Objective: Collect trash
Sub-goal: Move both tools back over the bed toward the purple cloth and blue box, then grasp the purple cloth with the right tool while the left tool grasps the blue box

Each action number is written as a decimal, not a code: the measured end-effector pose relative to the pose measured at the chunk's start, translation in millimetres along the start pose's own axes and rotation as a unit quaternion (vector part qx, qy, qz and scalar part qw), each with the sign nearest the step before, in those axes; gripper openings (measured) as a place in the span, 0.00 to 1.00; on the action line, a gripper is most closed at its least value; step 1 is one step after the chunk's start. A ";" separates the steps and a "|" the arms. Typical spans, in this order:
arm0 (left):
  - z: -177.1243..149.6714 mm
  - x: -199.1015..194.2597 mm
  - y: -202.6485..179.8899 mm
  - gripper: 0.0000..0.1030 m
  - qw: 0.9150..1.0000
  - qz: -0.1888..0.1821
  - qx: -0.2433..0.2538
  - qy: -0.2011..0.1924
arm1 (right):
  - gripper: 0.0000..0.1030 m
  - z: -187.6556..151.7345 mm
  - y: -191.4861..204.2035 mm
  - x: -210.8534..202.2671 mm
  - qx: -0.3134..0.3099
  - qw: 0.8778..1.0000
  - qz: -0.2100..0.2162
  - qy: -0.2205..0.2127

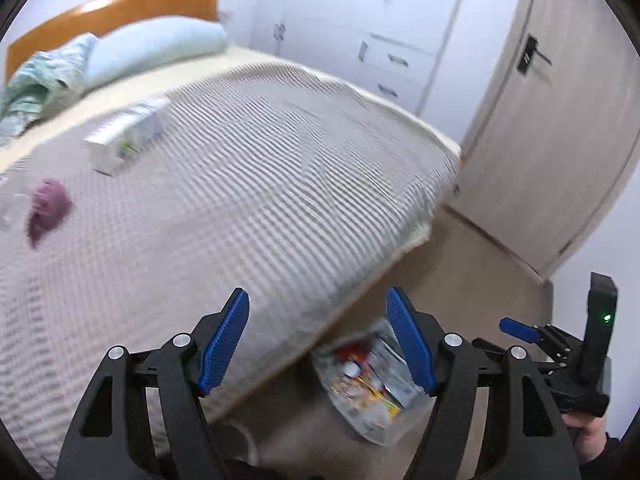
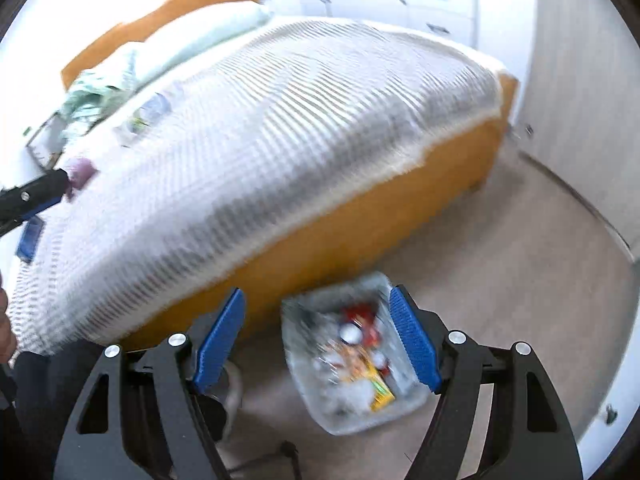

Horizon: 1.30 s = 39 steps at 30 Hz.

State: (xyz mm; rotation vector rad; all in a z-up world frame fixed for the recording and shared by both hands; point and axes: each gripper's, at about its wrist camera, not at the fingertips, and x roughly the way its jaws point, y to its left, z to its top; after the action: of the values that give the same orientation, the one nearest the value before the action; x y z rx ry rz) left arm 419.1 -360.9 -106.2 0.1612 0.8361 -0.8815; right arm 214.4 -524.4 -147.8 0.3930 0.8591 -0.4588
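Bedroom w/ striped grey-beige bedspread (image 1: 248,184); clear plastic bin of colourful trash (image 2: 352,356) sat on floor at 6 o'clock; crumpled purple wrapper (image 1: 48,208) at 9; left gripper (image 1: 318,344) & right gripper (image 2: 316,340) both apart, empty.

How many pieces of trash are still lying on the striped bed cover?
2, as far as the blur shows: a crumpled purple wrapper near the left edge, and a white rectangular carton beyond it, toward the pale blue pillow. More may be hidden off-frame.

A home bedroom: a bed (image 1: 240,184) with wooden headboard (image 1: 120,8) and pillow (image 1: 156,50), white wardrobe (image 1: 360,20), door (image 1: 552,120).
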 end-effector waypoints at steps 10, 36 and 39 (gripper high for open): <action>13.7 -62.3 130.4 0.67 0.993 0.072 -0.071 -0.065 | 0.70 39.9 124.3 7.5 -0.074 0.996 0.044 -0.020; -62.9 -113.8 428.0 0.81 0.900 0.275 -0.321 -0.102 | 0.70 98.3 430.7 149.9 -0.202 0.971 0.128 -0.005; -71.9 -122.5 442.3 0.85 0.898 0.271 -0.328 -0.111 | 0.70 105.7 468.9 182.2 -0.193 0.971 0.142 0.006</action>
State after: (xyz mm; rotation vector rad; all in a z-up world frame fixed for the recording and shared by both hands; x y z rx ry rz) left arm 660.2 32.8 -157.7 -0.2877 0.7765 -0.0618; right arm 634.0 -227.8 -161.4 0.1552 0.8662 -0.0202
